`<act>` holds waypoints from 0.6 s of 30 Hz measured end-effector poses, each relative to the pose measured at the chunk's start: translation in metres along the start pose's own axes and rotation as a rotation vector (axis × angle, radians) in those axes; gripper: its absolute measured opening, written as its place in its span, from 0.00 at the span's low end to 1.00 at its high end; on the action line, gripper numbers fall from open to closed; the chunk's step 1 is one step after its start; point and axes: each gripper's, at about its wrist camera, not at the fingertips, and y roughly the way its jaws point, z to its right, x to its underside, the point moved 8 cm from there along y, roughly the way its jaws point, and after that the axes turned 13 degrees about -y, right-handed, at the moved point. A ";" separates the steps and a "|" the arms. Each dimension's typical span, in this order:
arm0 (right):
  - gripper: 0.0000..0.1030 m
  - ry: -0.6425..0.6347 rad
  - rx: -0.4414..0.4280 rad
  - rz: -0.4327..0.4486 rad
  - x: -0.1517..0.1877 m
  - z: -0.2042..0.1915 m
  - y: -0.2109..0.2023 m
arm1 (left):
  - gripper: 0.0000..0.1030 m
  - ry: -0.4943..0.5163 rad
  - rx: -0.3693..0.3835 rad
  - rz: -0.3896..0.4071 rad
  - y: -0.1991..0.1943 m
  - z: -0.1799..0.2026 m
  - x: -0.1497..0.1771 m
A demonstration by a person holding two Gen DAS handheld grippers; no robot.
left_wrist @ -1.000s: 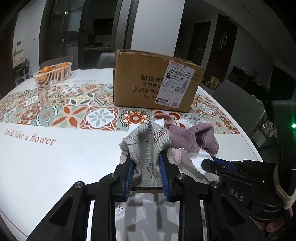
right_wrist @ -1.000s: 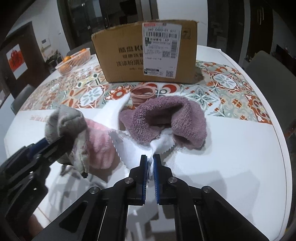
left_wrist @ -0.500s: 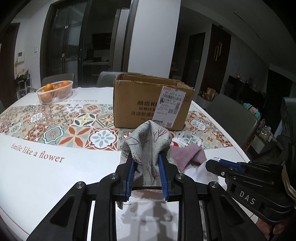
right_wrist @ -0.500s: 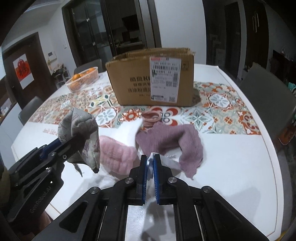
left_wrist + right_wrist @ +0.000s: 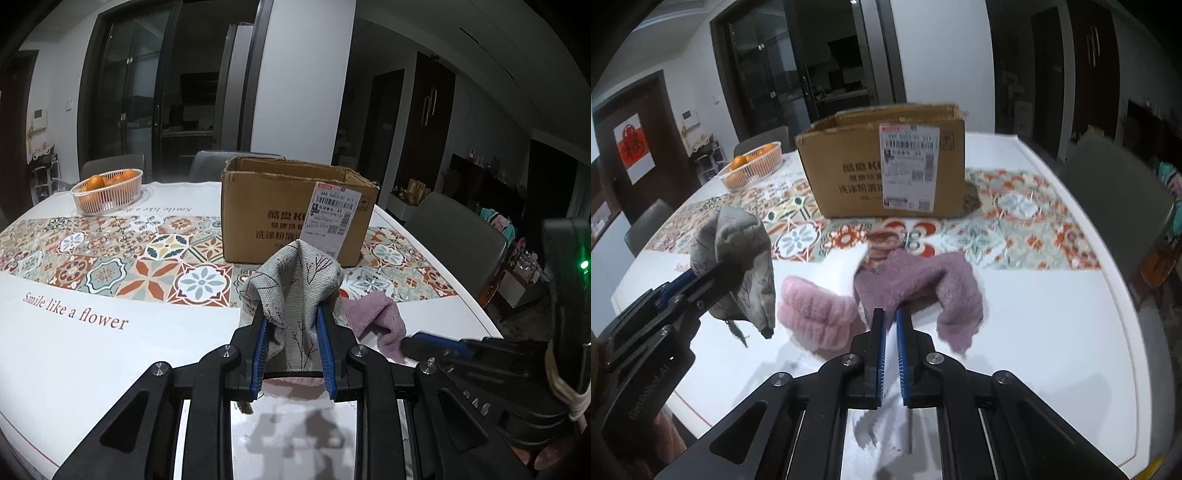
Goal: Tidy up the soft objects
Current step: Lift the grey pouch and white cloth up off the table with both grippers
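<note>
**Over the patterned table, each gripper holds up a cloth**

On the far left of the table [image 5: 92,362], a white basket of oranges [image 5: 108,191] stands near the back edge, well apart from everything else. Next comes the left gripper [image 5: 291,325], raised over the white part of the tablecloth: its blue-padded jaws are closed partway onto a bunched grey cloth with a twig print [image 5: 295,291], which rises in a peak above the fingertips and hangs clear of the table. In the right wrist view the same grey cloth [image 5: 738,262] droops from that gripper, with a loose thread dangling below it.

Beside it, lying on the table, is a fluffy pink piece [image 5: 816,314]. Behind, at the middle of the table, an open cardboard box [image 5: 882,166] with a white shipping label stands on the tiled pattern; a small stack of brownish rings [image 5: 882,240] lies in front of it.

Further right, the right gripper [image 5: 891,328] has its jaws nearly together, pinching a white cloth [image 5: 846,269] whose far corner sticks up. A mauve fleece cloth [image 5: 923,277] is draped over the white one, its ends hanging down; whether the pads also catch the mauve cloth I cannot tell. A grey chair [image 5: 1115,192] stands off the table's right edge.
</note>
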 end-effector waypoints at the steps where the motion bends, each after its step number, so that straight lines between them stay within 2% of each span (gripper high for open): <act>1: 0.16 0.005 -0.012 -0.019 0.004 -0.001 0.004 | 0.25 0.000 0.000 -0.003 0.000 0.000 0.001; 3: 0.28 0.001 -0.016 -0.051 0.011 -0.003 0.011 | 0.25 0.006 -0.008 -0.009 0.001 -0.001 0.004; 4: 0.29 -0.001 -0.018 -0.060 0.015 -0.004 0.014 | 0.25 0.007 -0.010 -0.011 0.002 -0.002 0.005; 10: 0.29 0.006 -0.057 -0.148 0.035 -0.010 0.039 | 0.25 0.004 -0.032 -0.044 0.008 -0.010 0.015; 18: 0.30 -0.038 -0.032 -0.204 0.048 -0.019 0.058 | 0.25 -0.003 -0.055 -0.069 0.016 -0.019 0.021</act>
